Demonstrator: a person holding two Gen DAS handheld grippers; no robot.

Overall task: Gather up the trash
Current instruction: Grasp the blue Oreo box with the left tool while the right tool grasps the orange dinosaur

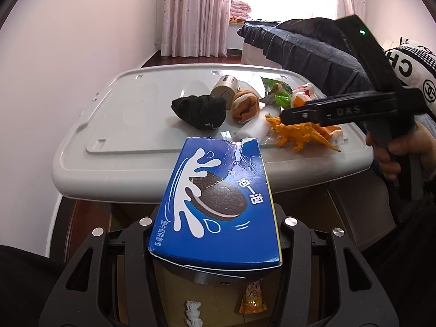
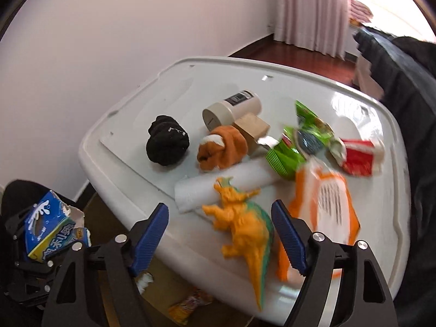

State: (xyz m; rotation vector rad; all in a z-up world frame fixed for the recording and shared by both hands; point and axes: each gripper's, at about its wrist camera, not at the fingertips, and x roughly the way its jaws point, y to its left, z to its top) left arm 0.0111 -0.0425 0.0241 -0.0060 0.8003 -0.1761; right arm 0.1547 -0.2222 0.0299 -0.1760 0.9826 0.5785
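My left gripper (image 1: 215, 231) is shut on a torn blue Oreo cookie box (image 1: 218, 204) and holds it in front of the white table (image 1: 114, 169); the box also shows in the right wrist view (image 2: 51, 229). My right gripper (image 2: 220, 223) is open above the table's near edge, its blue pads either side of an orange toy dinosaur (image 2: 242, 223). It also shows in the left wrist view (image 1: 288, 114). On the table lie a green wrapper (image 2: 297, 141), a red wrapper (image 2: 359, 158) and an orange-white packet (image 2: 324, 204).
A black sock ball (image 2: 167, 144), a brown-white sock roll (image 2: 223, 148), a beige canister (image 2: 231, 109), a small cardboard box (image 2: 252, 129) and a white roll (image 2: 223, 185) lie on the table. A cardboard box with wrappers (image 1: 252, 297) stands below. A dark bed (image 1: 305, 46) is to the right.
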